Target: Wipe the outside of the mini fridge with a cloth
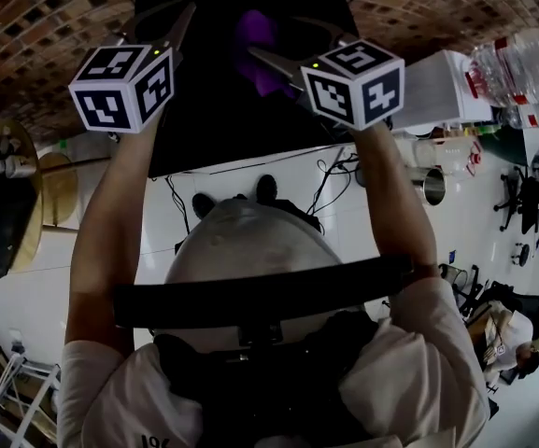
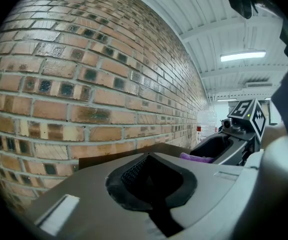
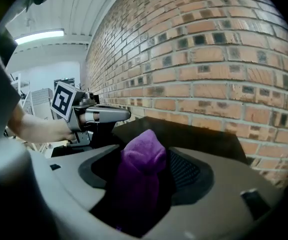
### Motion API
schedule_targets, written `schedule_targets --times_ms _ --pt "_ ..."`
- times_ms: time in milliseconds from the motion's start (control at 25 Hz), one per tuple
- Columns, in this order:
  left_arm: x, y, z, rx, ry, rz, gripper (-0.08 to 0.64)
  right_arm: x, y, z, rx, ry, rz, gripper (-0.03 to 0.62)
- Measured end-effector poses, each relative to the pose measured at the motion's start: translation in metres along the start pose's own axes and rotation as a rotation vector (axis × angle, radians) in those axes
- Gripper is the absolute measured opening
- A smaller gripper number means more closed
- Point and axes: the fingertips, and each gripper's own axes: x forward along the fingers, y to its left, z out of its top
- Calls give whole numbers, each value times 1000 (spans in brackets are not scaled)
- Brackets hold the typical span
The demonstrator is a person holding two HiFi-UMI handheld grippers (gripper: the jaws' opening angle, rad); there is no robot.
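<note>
The black mini fridge (image 1: 222,129) stands against the brick wall, and both grippers hover over its top. My right gripper (image 1: 274,40) is open, and a purple cloth (image 1: 262,49) bunches up between its spread jaws. In the right gripper view the cloth (image 3: 141,159) stands upright in the gap, with the fridge top (image 3: 203,134) just beyond. My left gripper (image 1: 187,12) is shut and empty, at the fridge's left. Its closed jaws (image 2: 151,181) point toward the wall, with the fridge's top edge (image 2: 134,154) below. The right gripper (image 2: 218,146) and the cloth (image 2: 196,158) show at the right of that view.
A brick wall (image 1: 54,26) runs behind the fridge. A white table (image 1: 446,82) with water bottles (image 1: 521,68) stands at the right, with a steel cup (image 1: 430,185) near it. Cables (image 1: 330,175) trail on the white floor. A round wooden table (image 1: 35,185) is at the left.
</note>
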Motion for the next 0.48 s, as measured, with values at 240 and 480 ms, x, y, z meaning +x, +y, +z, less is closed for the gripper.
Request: schedule_targets --times_ms 240,480 --pt "-1 -1 -1 0 0 -7 5 -17 9 18 31 -74 37 324" --pt "-3 -10 0 9 -7 -39 3 -5 23 -1 -54 8 27 324"
